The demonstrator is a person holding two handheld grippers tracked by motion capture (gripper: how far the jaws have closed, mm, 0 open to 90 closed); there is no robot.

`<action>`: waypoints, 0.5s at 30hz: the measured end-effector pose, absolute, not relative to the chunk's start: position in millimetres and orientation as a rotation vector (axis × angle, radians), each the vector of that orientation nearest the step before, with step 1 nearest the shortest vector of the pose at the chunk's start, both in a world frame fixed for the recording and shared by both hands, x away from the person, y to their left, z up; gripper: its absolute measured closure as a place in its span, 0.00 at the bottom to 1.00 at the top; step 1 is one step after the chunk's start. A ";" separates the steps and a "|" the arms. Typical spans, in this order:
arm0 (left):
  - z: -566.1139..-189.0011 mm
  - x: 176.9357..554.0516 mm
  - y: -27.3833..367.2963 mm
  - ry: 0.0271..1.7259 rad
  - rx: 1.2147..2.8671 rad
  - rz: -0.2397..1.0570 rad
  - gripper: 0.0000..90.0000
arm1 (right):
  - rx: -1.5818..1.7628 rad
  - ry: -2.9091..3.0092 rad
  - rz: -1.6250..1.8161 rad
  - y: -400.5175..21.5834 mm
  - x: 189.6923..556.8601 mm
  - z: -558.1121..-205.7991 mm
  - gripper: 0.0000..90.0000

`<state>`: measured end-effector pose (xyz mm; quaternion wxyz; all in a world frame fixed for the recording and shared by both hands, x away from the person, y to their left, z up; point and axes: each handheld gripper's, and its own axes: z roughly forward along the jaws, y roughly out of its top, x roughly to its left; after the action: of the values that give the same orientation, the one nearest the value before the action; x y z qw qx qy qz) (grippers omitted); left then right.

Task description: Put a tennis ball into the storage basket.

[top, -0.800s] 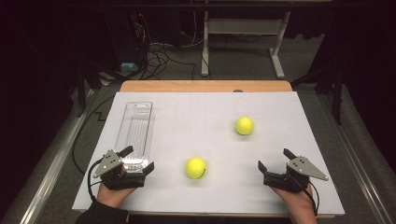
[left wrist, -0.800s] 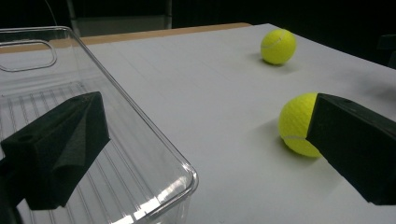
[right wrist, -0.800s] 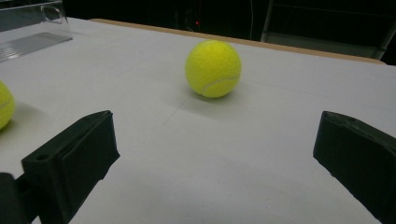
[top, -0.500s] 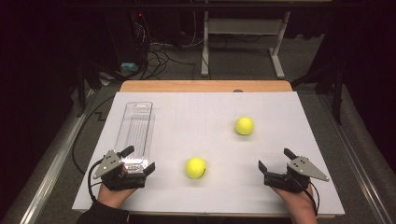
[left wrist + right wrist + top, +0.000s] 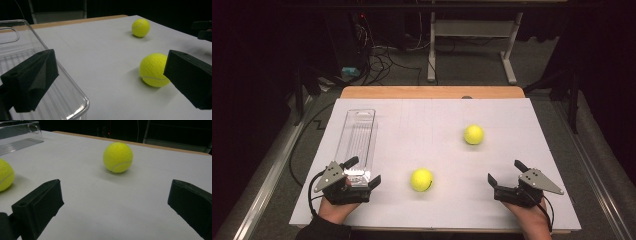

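Note:
Two yellow tennis balls lie on the white table sheet: a near ball (image 5: 421,179) (image 5: 153,70) (image 5: 5,178) at the front middle and a far ball (image 5: 474,134) (image 5: 140,27) (image 5: 117,157) farther back to the right. A clear plastic tray (image 5: 357,142) (image 5: 30,62) (image 5: 17,135) lies lengthwise at the left. My left gripper (image 5: 362,173) (image 5: 110,80) rests at the front left, open, with one jaw over the tray's near end and nothing between the jaws. At the front right, my right gripper (image 5: 506,173) (image 5: 117,205) stands open and empty, pointing toward the far ball.
The white sheet (image 5: 422,120) covers a wooden table whose far edge (image 5: 432,92) shows beyond it. Beyond the table, on the dark floor, are cables and a metal stand (image 5: 472,40). A hand holds each gripper at the table's near edge.

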<state>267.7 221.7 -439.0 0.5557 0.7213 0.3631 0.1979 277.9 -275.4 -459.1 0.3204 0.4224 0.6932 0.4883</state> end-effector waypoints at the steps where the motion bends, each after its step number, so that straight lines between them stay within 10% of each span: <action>1: -438.7 267.3 219.8 0.854 1.704 0.463 0.00 | 1.109 1.822 1.283 -275.6 277.9 -459.4 0.00; 15: -437.2 264.4 190.0 0.789 1.815 0.401 0.01 | 1.095 1.843 1.275 -277.0 277.2 -462.4 0.00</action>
<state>264.4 190.0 -437.2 0.5320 0.7611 0.3309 0.1683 277.2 -277.0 -462.4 0.3179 0.4162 0.7006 0.4846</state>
